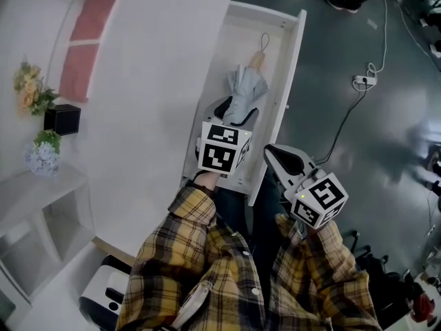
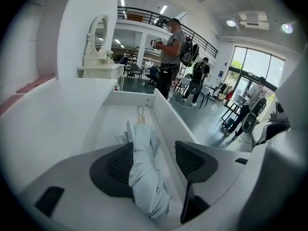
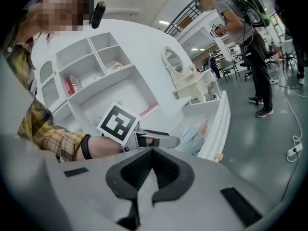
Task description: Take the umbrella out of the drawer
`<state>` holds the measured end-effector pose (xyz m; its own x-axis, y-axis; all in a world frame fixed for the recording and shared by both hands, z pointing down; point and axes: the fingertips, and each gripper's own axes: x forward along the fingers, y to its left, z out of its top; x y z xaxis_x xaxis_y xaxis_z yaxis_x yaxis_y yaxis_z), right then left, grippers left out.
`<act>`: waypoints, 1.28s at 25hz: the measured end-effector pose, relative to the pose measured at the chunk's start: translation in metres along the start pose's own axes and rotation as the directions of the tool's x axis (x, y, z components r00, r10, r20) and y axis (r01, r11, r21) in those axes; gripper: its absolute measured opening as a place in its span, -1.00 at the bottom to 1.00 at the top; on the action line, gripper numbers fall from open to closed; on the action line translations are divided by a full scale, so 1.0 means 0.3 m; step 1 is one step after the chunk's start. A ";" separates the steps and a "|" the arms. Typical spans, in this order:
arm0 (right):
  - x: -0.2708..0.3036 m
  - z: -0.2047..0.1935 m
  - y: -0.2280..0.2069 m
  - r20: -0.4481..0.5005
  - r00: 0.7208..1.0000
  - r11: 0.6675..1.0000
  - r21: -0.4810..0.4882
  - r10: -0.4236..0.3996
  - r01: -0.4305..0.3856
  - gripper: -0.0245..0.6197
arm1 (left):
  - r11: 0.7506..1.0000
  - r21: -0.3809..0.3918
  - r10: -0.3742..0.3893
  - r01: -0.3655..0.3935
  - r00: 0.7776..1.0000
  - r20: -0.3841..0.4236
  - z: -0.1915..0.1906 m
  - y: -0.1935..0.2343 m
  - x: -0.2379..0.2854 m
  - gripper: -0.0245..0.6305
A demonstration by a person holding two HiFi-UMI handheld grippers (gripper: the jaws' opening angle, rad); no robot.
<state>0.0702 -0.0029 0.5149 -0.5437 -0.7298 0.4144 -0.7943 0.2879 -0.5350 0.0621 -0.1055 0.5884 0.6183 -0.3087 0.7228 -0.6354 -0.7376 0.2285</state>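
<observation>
Left gripper (image 2: 155,161), jaws wide apart, straddles a pale grey-blue folded fabric umbrella (image 2: 144,148); the left pad looks to brush the cloth, the right stands clear. The umbrella lies in the open white drawer (image 1: 293,61) at centre of the head view, its long axis running up the frame and its tan wooden handle (image 1: 258,61) pointing to the top. Its lower end is hidden there behind the black-and-white marker cube (image 1: 224,149). At lower right, the right gripper (image 3: 150,170) has its jaws closed on nothing.

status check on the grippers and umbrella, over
Left gripper open, straddling the folded umbrella, not clamped. Right gripper shut, empty, outside the drawer. Umbrella lies in the open drawer, nothing on top.
</observation>
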 end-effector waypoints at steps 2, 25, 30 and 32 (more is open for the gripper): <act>-0.001 -0.006 -0.007 0.001 1.000 1.000 0.006 -0.002 0.002 -0.87 | 1.000 0.014 0.007 -0.007 1.000 -0.022 -0.010 0.012 0.022 -0.07; 0.012 -0.024 -0.060 -0.003 1.000 0.998 0.066 -0.005 0.005 -0.87 | 0.998 0.017 0.058 -0.056 0.948 -0.313 -0.162 0.106 0.243 0.23; 0.018 -0.022 -0.069 -0.006 1.000 0.997 0.074 -0.007 0.007 -0.87 | 0.996 0.060 0.078 -0.061 0.930 -0.360 -0.188 0.113 0.267 0.23; 0.020 -0.021 -0.072 -0.006 1.000 0.997 0.077 -0.007 0.008 -0.87 | 0.996 0.058 0.079 -0.062 0.924 -0.373 -0.194 0.116 0.272 0.23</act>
<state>0.0823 -0.0096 0.5335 -0.5395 -0.7281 0.4230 -0.7755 0.2339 -0.5865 0.0636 -0.1214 0.6935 0.3487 -0.1195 0.9296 -0.6442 -0.7509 0.1452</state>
